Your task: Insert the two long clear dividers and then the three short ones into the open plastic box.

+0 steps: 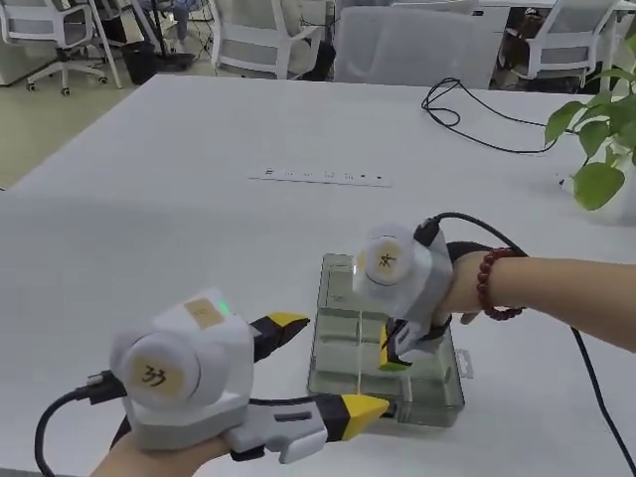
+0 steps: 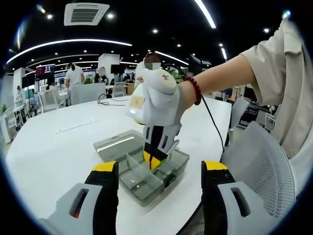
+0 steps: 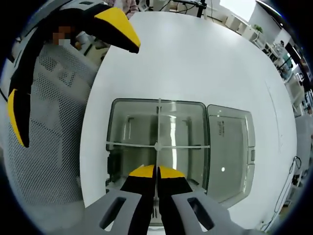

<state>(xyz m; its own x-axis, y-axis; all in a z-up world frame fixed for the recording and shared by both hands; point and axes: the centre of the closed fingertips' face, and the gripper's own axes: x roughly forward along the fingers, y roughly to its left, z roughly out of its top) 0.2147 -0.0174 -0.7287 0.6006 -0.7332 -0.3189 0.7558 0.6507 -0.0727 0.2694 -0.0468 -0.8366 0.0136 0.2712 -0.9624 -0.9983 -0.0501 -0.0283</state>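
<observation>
Right hand-held gripper (image 3: 156, 171) is straight over the plastic box (image 3: 110, 147), nose down, its jaws clenched on a thin clear divider (image 3: 158, 122). In the right gripper view that strip runs dead ahead from the jaw gap, its long axis in line with the jaws, from the box wall under the tips to the far wall. It crosses a second divider (image 3: 132, 145) lying square to it, and the two meet in a neat cross mid-box. The lid (image 3: 230, 142) lies flung back flat on the table (image 1: 149, 219), on the side of the box away from the table's near edge.

The box sits close to the table's near edge, towards the right-hand side in the head view. The left hand-held gripper (image 1: 330, 364) waits just beside the box's left wall, jaws spread wide and gripping nothing, yellow tips aimed at the box.

So the right one is the nearer by far. It is in the box itself, while the left only flanks it. This looks like the seating step: the strip needs pressing straight down along the jaws' own line, kept upright. Whether it is fully home in its slots, I can't tell. Nor can I tell which of the two is a long one. Other dividers look yet to go in, so the job seems under halfway.
</observation>
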